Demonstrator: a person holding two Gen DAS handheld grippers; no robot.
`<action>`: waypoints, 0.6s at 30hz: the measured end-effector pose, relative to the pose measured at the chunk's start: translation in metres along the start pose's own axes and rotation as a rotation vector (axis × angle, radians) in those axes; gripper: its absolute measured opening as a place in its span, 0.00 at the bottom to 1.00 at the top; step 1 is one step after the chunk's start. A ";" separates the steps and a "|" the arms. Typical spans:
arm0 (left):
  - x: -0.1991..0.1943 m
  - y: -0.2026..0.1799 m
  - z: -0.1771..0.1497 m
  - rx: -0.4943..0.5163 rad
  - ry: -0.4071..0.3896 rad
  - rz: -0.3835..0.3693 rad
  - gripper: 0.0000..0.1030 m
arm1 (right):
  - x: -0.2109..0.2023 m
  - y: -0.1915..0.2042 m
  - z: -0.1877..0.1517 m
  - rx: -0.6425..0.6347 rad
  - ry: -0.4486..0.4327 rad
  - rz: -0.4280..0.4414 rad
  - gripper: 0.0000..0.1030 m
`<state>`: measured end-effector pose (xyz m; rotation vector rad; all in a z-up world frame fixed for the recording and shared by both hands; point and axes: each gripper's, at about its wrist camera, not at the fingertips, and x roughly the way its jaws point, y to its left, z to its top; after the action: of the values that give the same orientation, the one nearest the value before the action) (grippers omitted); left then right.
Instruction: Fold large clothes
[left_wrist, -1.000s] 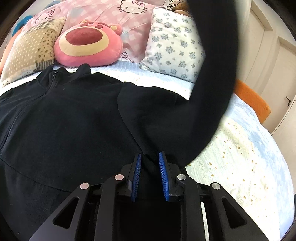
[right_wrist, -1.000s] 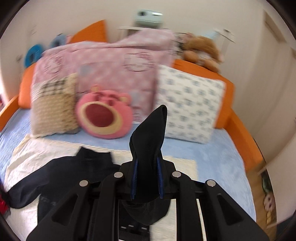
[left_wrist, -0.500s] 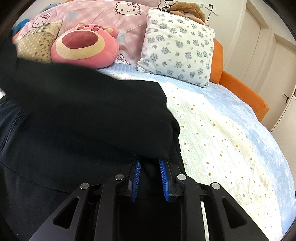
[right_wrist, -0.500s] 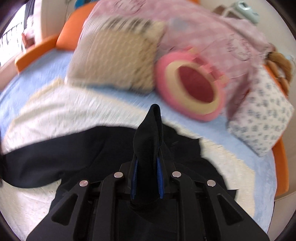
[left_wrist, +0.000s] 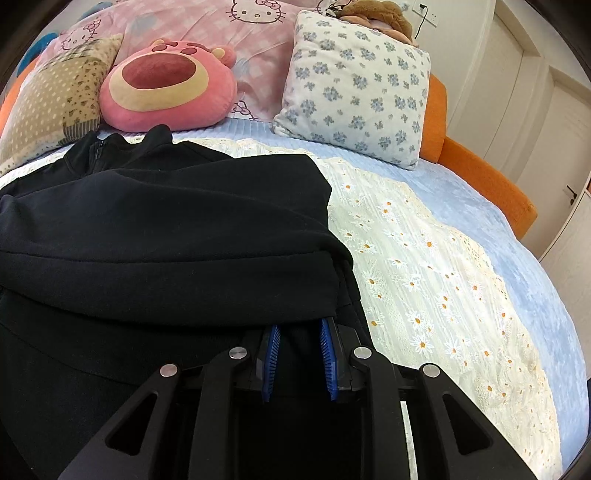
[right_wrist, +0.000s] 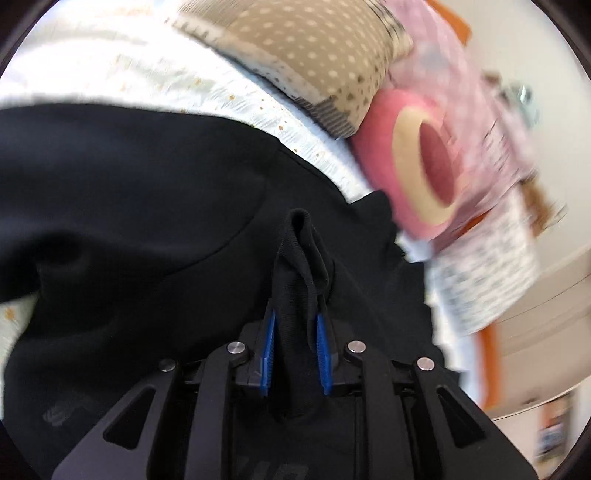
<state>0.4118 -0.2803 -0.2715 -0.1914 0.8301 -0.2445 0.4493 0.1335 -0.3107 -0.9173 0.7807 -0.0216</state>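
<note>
A black zip-up jacket (left_wrist: 166, 221) lies spread on the bed, collar (left_wrist: 99, 151) toward the pillows. One sleeve is folded across its body and drapes over the tips of my left gripper (left_wrist: 297, 326). That gripper is shut on the jacket's edge, with black cloth between its blue pads (left_wrist: 271, 343). In the right wrist view the sleeve's cuff (right_wrist: 299, 251) sticks up between the blue pads of my right gripper (right_wrist: 295, 314). Its jaws are opening slightly while the pads still press on the cuff, low over the jacket (right_wrist: 129, 203).
At the head of the bed lie a pink bear cushion (left_wrist: 166, 85), a floral pillow (left_wrist: 354, 85), a dotted beige pillow (left_wrist: 48, 107) and a pink quilt (left_wrist: 258, 22). A daisy-print spread (left_wrist: 424, 277) covers the bed to the right. An orange bed frame (left_wrist: 480, 177) borders it.
The right gripper swung the sleeve from high on the right, across the jacket and down onto it, rolling as it went. The left gripper kept still with its hold.
</note>
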 end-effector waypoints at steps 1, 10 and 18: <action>0.000 0.000 0.000 -0.002 0.000 -0.002 0.24 | -0.002 0.006 0.000 -0.016 0.008 -0.035 0.20; 0.001 0.004 0.001 -0.021 0.007 -0.020 0.26 | -0.027 0.022 0.001 -0.124 0.109 -0.100 0.39; 0.001 0.003 0.001 -0.023 0.008 -0.021 0.27 | -0.141 0.025 0.004 -0.151 -0.153 0.148 0.88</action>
<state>0.4131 -0.2779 -0.2724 -0.2213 0.8400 -0.2556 0.3412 0.1989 -0.2439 -0.9895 0.7124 0.2378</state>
